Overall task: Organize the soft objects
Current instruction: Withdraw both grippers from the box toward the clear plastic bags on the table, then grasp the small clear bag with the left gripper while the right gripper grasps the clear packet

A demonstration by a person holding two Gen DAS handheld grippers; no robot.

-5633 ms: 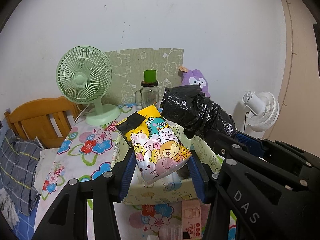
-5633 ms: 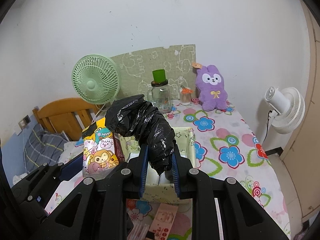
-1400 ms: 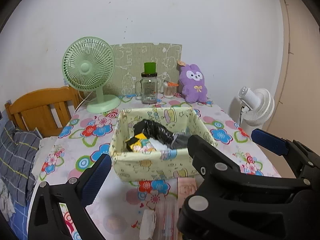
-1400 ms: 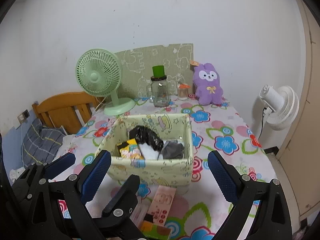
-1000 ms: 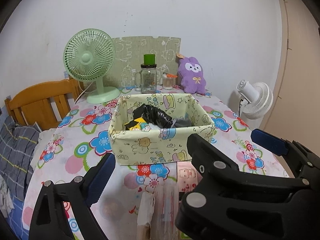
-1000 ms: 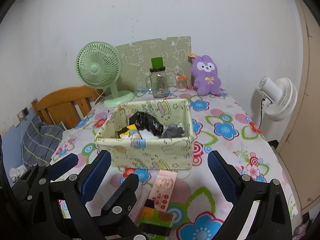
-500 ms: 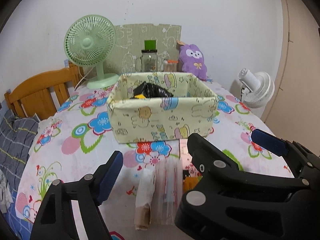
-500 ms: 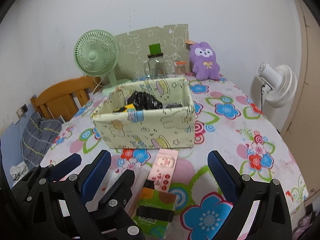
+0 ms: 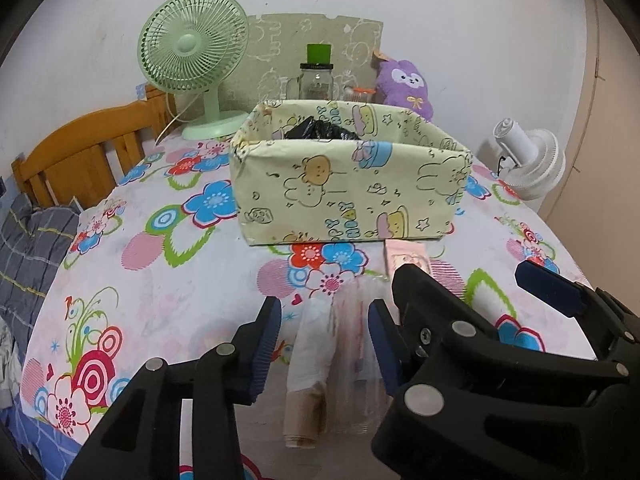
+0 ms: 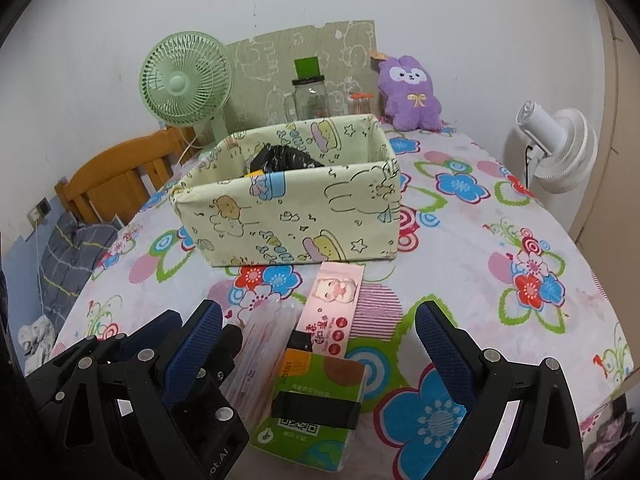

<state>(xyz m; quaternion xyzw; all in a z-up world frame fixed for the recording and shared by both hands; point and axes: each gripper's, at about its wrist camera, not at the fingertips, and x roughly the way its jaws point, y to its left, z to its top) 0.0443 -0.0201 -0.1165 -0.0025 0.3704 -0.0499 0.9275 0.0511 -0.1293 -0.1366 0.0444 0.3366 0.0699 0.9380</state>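
Black frames, silver screws, blue ribbed fingers (image 9: 266, 344).

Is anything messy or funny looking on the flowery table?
A little. Three soft packs lie loose in front of the fabric box: a clear plastic pack, a pink pack and a green tissue pack, overlapping askew. Nothing looks spilled or broken.

My count around the fabric bin (image 10: 288, 216)

Two fans behind it, one jar, one plush rabbit; three packs before it.
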